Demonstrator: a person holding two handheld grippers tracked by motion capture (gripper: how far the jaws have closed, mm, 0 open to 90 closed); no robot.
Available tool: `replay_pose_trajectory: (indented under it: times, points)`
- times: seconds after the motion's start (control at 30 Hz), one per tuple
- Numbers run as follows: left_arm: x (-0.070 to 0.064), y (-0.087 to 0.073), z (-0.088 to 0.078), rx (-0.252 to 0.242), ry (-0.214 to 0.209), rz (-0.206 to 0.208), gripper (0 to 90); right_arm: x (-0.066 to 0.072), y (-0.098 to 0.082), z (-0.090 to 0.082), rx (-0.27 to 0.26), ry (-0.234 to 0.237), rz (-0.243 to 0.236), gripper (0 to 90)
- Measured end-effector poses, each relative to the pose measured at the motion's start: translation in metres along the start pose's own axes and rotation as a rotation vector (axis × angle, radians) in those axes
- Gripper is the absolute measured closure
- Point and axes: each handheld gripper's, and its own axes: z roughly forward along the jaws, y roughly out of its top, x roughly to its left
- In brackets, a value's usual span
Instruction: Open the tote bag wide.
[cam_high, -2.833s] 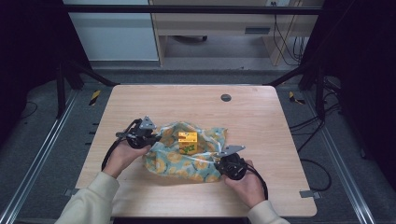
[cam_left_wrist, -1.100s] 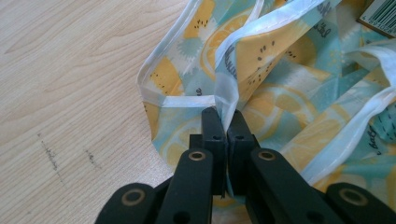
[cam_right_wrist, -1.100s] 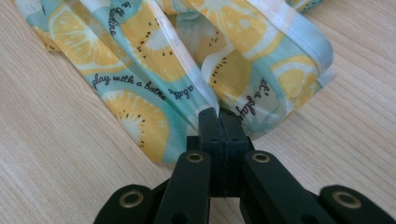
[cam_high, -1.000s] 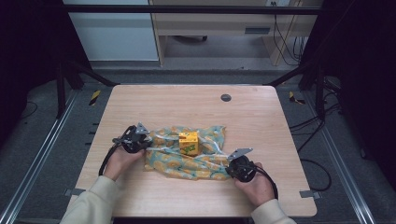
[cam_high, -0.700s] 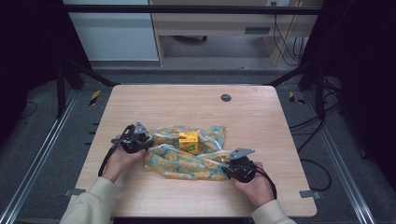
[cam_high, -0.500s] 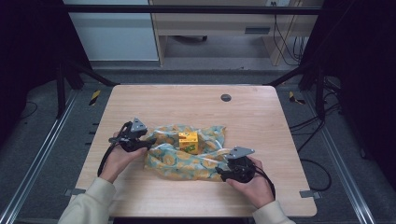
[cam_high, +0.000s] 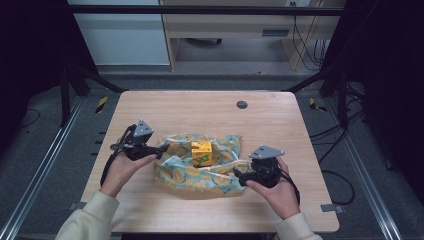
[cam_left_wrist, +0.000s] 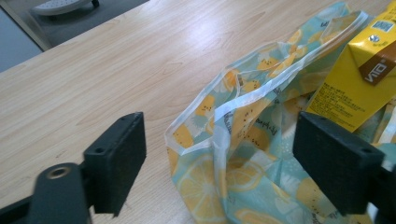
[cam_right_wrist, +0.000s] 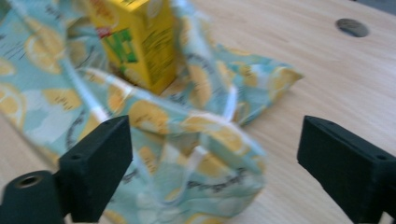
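bag (cam_high: 200, 172) lies crumpled mid-tabletop (cam_high: 165, 107), well short of the round grommet (cam_high: 242, 104). yellow carton (cam_high: 202, 153) stands upright on the bag's middle, cloth bunched around its base.

left claw (cam_high: 161, 149) sits at the bag's left edge, jaws have just been opening and now stand wide. in the left gripper view the bag's white-trimmed rim (cam_left_wrist: 224, 112) lies between the jaws but the pads aren't pressing on it. right claw (cam_high: 238, 177) is at the bag's near-right corner, also just opened to wide. the right gripper view puts the bag corner (cam_right_wrist: 205, 154) between the jaws, loose, nothing gripped.

handling guess:
- bag looks like thin printed fabric or film, soft, no stiffness. it'll drape and fold wherever it's lifted, and a one-point grab just drags it.
- best hold is the trimmed rim or the strap loops, which look doubled up and less likely to slip than the flat panel. pinch both sides of the mouth, one claw each, to keep it open.
- surface has some sheen, probably slick. take a deep bite, not a fingertip nip.
- carton looks light and rigid with crushable corners, and it's free-standing on soft cloth, so tugging the bag will likely tip it.
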Motion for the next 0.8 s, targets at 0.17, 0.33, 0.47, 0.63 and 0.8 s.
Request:
replay_pose_trajectory:
  times: [0.17, 0.33, 0.47, 0.63, 0.8]
  points:
    - [0.008, -0.004, -0.013, 0.011, 0.021, -0.008, 10.4, -0.019, 0.009, -0.006, -0.031, -0.034, 0.039, 6.9]
    - [0.021, -0.013, -0.027, 0.014, 0.039, -0.024, 8.4, -0.040, 0.006, -0.007, -0.044, -0.076, 0.107, 6.8]
    - [0.033, -0.023, -0.036, 0.013, 0.064, -0.044, 7.7, -0.056, -0.002, -0.006, -0.032, -0.110, 0.151, 7.1]
    - [0.049, -0.038, -0.042, 0.021, 0.094, -0.079, 7.3, -0.071, -0.015, -0.007, -0.020, -0.148, 0.195, 7.3]
    - [0.059, -0.054, -0.040, 0.035, 0.096, -0.121, 7.2, -0.085, -0.029, -0.008, -0.004, -0.183, 0.224, 7.8]
